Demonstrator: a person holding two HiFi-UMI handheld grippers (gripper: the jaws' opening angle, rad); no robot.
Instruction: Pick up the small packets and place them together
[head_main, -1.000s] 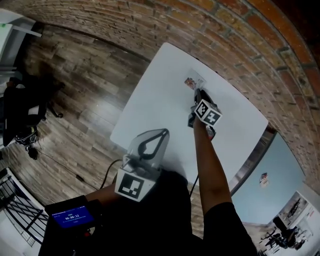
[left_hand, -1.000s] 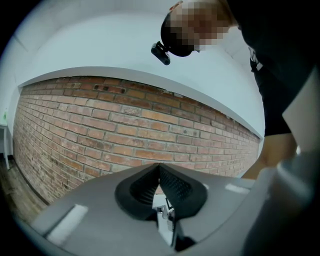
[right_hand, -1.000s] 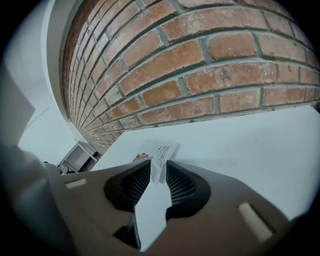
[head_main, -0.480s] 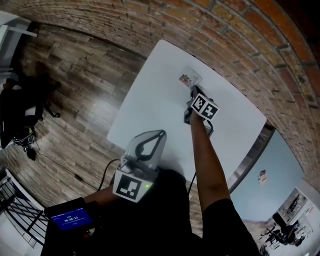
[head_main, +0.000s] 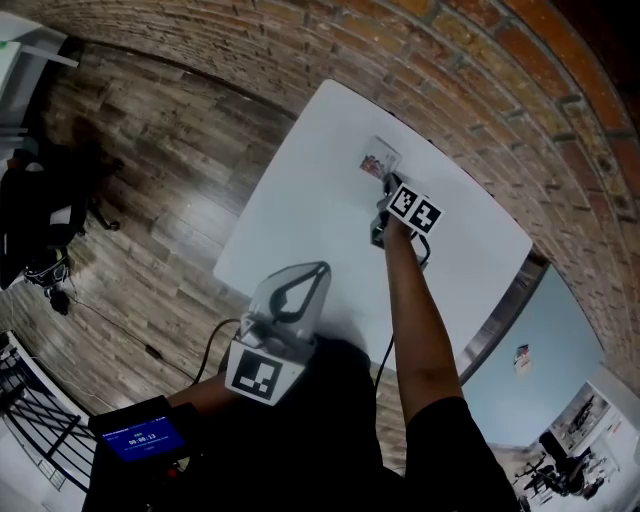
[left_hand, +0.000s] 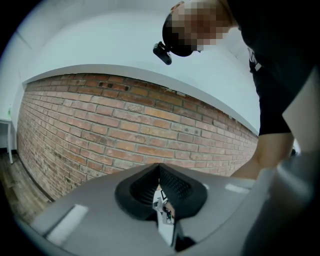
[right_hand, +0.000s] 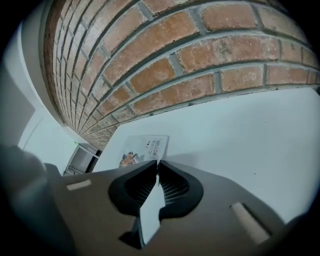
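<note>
A small white packet with a printed picture (head_main: 378, 160) (right_hand: 142, 150) lies flat near the far edge of the white table (head_main: 300, 200). My right gripper (head_main: 385, 186) (right_hand: 157, 164) points down at it. Its jaws have just been closing and now pinch the packet's near corner. My left gripper (head_main: 321, 269) (left_hand: 160, 172) hangs over the table's near edge, held almost level towards the brick wall. It is shut on another small packet (left_hand: 163, 212), a thin white printed strip between the pads.
A brick wall (head_main: 470, 90) runs close behind the table's far edge. Wood floor (head_main: 150, 180) lies to the left, with a dark chair (head_main: 40, 220) on it. A cable (head_main: 215, 345) hangs below the near edge.
The right gripper has tilted slightly while staying at the packet's near edge. The left gripper has kept still.
</note>
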